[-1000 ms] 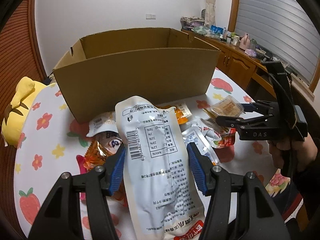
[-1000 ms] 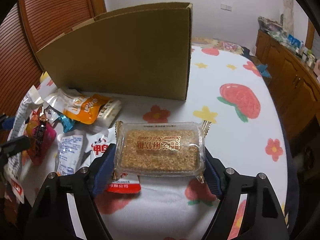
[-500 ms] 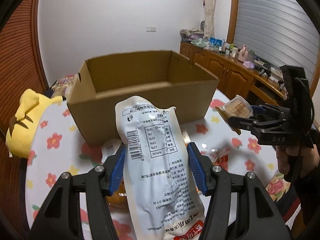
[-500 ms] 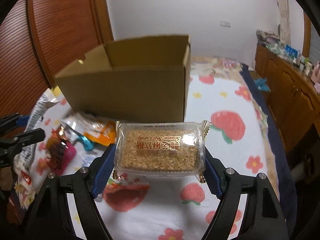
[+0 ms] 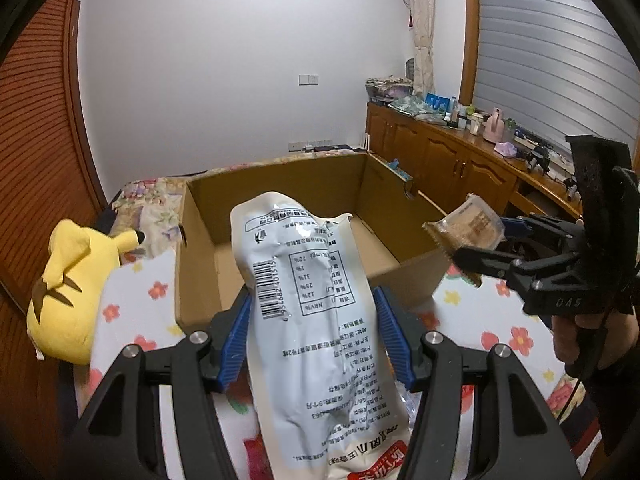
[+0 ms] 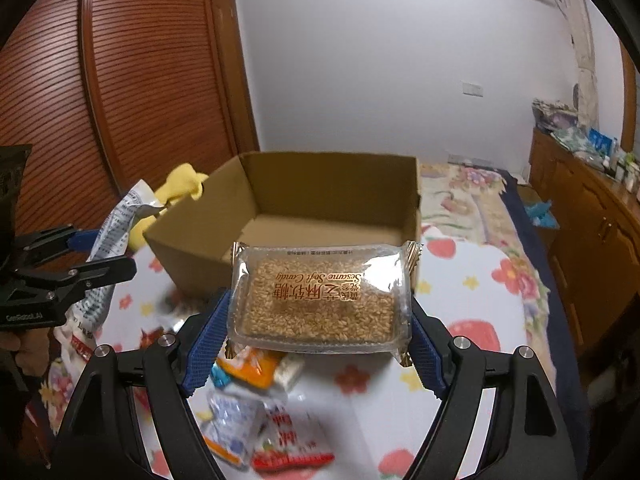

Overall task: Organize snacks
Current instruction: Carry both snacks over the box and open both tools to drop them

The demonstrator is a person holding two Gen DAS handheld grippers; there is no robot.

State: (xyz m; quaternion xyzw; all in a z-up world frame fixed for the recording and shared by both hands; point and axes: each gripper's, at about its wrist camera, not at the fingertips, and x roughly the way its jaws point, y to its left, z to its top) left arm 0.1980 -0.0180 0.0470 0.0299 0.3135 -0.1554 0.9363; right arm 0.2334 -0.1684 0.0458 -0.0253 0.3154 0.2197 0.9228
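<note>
**Two snacks held above the open box**

The left gripper (image 5: 312, 336) tilts downward, clamped on a long white snack pouch (image 5: 308, 320) before the cardboard box (image 5: 280, 216). The right gripper (image 6: 320, 320), likewise tilted, pinches a sesame soft candy pack (image 6: 320, 296). Loose snacks (image 6: 256, 412) below on the floral tablecloth (image 6: 472, 280) are blurred; the pouch's lower end is cut off.

Flower-and-strawberry print tablecloth (image 6: 476, 280) has an open cardboard box (image 6: 320, 184), a yellow plush toy (image 5: 68, 288) and loose snack packets (image 6: 256, 420) sitting on it.
</note>
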